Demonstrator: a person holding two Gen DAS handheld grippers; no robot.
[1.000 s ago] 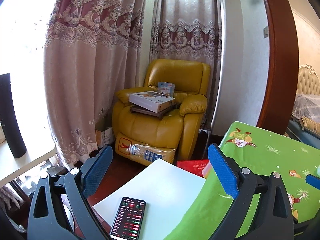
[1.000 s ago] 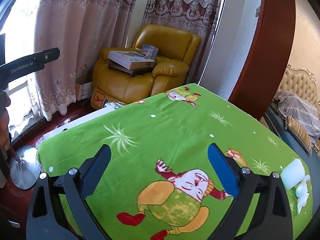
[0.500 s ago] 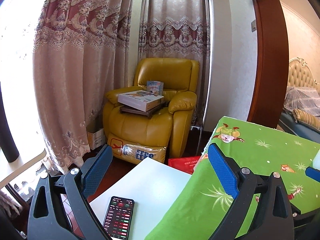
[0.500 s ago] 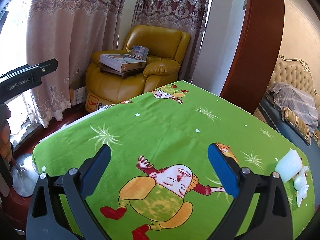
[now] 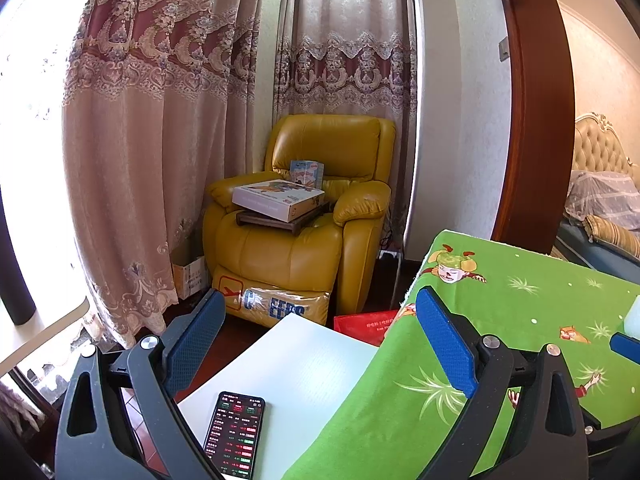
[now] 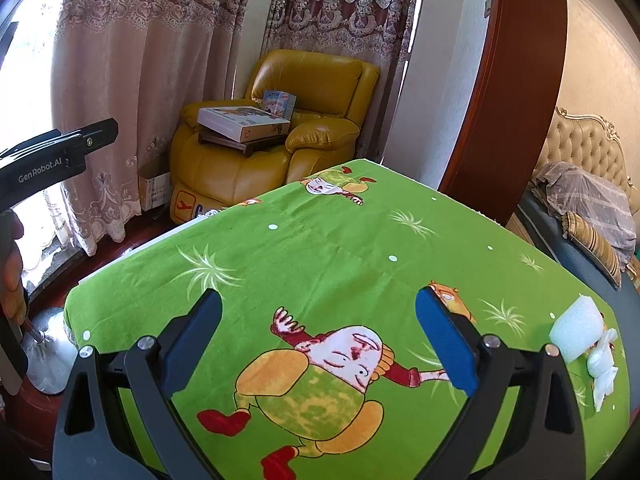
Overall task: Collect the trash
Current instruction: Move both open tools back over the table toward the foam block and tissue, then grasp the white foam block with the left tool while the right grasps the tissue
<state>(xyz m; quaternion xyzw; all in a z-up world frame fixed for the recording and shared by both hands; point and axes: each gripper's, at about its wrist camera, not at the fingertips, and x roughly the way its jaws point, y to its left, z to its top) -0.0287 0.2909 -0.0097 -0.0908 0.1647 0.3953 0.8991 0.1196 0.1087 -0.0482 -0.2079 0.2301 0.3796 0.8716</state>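
Right gripper (image 6: 318, 338) left of trash (image 6: 588, 344).

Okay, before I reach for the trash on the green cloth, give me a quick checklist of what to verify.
1. Right gripper jaws open and empty: ok.
2. Left gripper jaws open and empty: ok.
3. Trash located: ok; a white foam block and crumpled tissue lie at the right edge of the green cloth.
4. Path across the cloth clear: ok.
5. Phone on the white table kept out of the way: ok.
6. Bin for the trash in view: not ok, none visible.
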